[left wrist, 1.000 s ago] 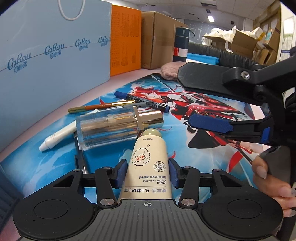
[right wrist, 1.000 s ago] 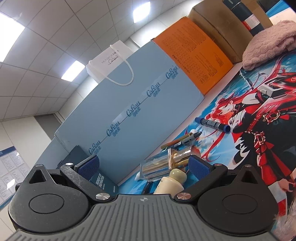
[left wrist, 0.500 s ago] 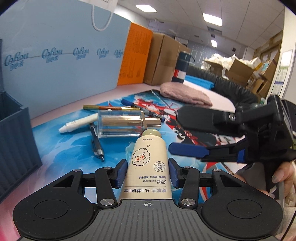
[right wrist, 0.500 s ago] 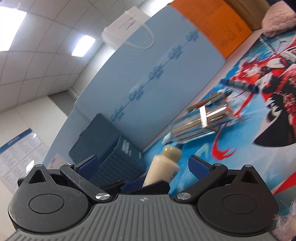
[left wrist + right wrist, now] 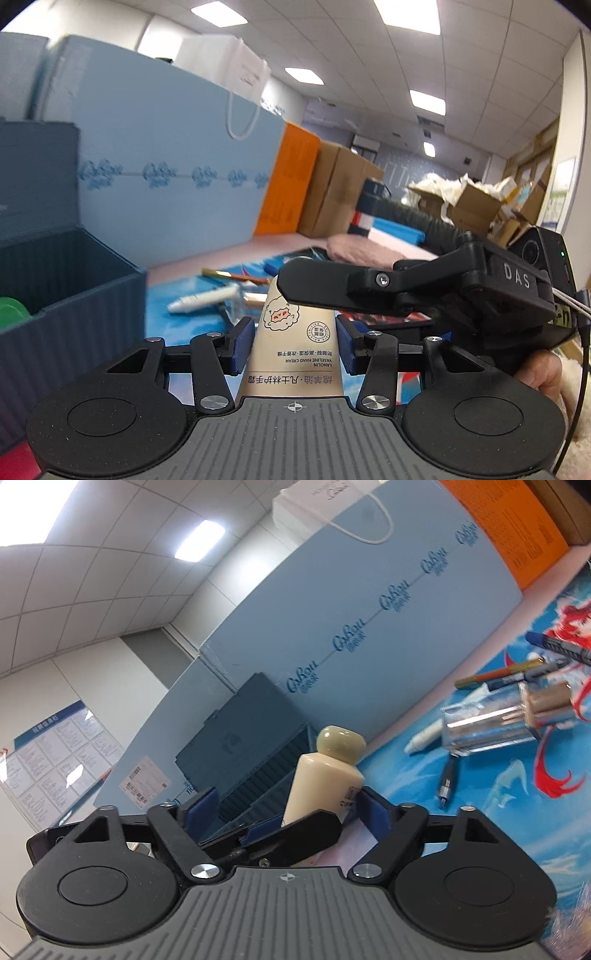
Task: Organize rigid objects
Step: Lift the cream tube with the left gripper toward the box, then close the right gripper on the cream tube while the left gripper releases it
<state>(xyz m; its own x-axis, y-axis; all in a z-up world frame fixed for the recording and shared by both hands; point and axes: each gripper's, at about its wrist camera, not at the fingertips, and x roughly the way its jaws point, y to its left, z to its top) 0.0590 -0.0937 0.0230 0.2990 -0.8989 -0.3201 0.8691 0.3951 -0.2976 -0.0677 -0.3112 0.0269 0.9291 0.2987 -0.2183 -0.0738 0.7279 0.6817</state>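
Jaws of the left gripper (image 5: 295, 341) are clenched on the cream-coloured hand cream tube with a sheep picture (image 5: 293, 347), its blue pads (image 5: 242, 341) pressing the tube's sides. The tube's long axis runs straight forward along the fingers, flat crimped end toward the left wrist camera and cap end away from it. In the right wrist view the same tube (image 5: 325, 786) is lifted off the surface, tilted up, and its rounded olive-green cap (image 5: 340, 740) points up and away, toward the open dark blue ribbed storage box (image 5: 255, 771) that stands against the big light blue paper bag (image 5: 369, 627).

Jaws of the right gripper (image 5: 288, 808) stand spread apart and grasp nothing; the tube's body shows between its two blue pads, with the left gripper's black finger crossing below. Seen from the left wrist, the right gripper's black frame (image 5: 424, 291) reaches across from the right and hides the cap end of the tube.

The box (image 5: 74, 295) sits just left of the tube, with something green (image 5: 11, 314) inside at the picture's edge. On the blue anime-print mat (image 5: 517, 812) farther off lie a clear square perfume bottle with a gold collar (image 5: 495, 723) on its side, a white pen (image 5: 428, 734), a dark pen (image 5: 447, 779), an orange-and-gold pen (image 5: 495, 674) and a blue marker (image 5: 554, 644).
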